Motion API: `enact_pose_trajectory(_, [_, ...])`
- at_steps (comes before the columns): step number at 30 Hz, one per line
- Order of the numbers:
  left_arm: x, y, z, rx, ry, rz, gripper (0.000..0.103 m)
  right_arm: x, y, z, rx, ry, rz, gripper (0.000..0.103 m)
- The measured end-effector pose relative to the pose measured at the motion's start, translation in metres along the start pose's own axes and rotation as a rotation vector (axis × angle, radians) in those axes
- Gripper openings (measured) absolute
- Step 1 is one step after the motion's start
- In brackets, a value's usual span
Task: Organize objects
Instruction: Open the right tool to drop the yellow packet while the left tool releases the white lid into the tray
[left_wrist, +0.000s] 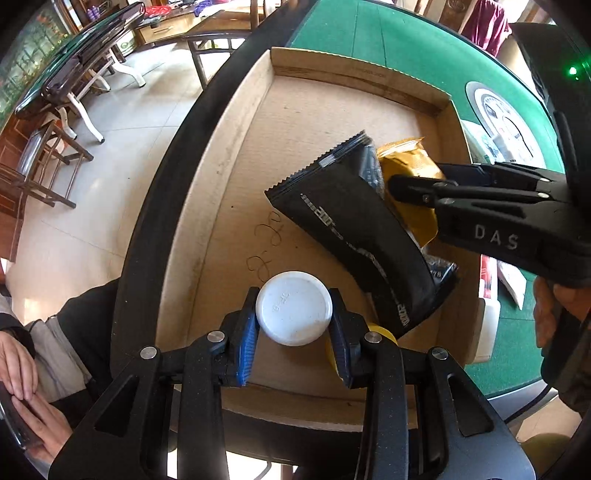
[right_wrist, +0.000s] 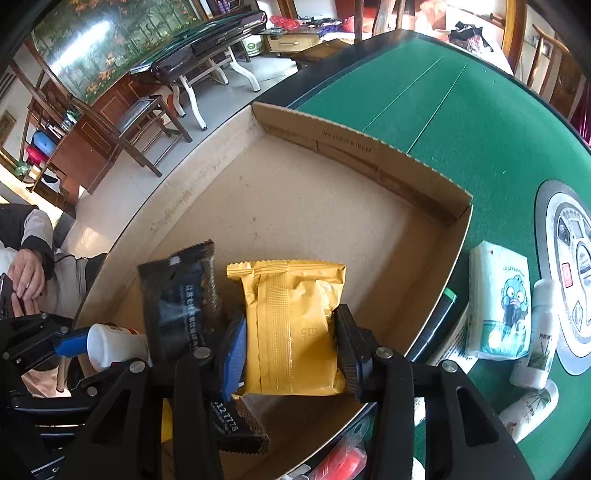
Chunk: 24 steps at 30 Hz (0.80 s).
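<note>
Lowering both loads into the cardboard box looks like the step in hand: you have a white bottle in the left gripper, its jaws closed on the cap end, and a gold snack packet in the right gripper, its jaws pressed on the packet's two sides. Both hang over the near part of the box, which sits on the green desk.

A black snack packet lies between the two, leaning against the gold one; whether it rests on the box floor or rides up with the gold packet I cannot tell. Most of the box floor beyond it is bare.

For the next move, I judge you need to bring each item down to the floor before letting go, keeping the bottle to the left side so it does not roll under the packets. A tissue pack and small white tubes wait on the desk just beside the box's right wall, probably next to collect.
</note>
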<state>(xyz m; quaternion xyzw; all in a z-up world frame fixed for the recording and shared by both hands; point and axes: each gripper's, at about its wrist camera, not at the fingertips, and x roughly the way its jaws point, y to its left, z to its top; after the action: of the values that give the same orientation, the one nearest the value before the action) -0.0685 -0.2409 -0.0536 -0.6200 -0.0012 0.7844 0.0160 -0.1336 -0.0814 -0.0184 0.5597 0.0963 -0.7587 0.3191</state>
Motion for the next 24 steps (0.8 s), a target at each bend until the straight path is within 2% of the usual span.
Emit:
enact_pose_trajectory(6, [-0.002, 0.000, -0.003, -0.004, 0.009, -0.005, 0.034, -0.001, -0.001, -0.007, 0.008, 0.006, 0.003, 0.048])
enact_pose_trajectory(10, [-0.001, 0.001, -0.006, -0.018, 0.018, -0.011, 0.036, -0.012, -0.005, -0.010, 0.019, -0.012, 0.003, 0.065])
enact_pose_trajectory(11, [-0.002, 0.002, -0.007, -0.024, 0.016, -0.014, 0.040, -0.016, -0.005, -0.010, 0.022, -0.025, 0.006, 0.069])
enact_pose_trajectory(12, [-0.004, 0.004, -0.008, -0.031, 0.013, -0.012, 0.049, -0.020, -0.005, -0.010, 0.025, -0.035, 0.005, 0.073])
enact_pose_trajectory(15, [-0.008, 0.007, -0.013, -0.064, -0.002, -0.019, 0.061, -0.035, -0.005, -0.011, 0.040, -0.066, 0.018, 0.074])
enact_pose_trajectory(21, [-0.026, 0.005, -0.015, -0.080, -0.028, -0.003, 0.062, -0.064, -0.018, -0.027, 0.090, -0.121, 0.041, 0.077])
enact_pose_trajectory(24, [-0.038, -0.006, -0.015, -0.068, -0.044, -0.015, 0.062, -0.076, -0.038, -0.046, 0.157, -0.131, 0.047, 0.078])
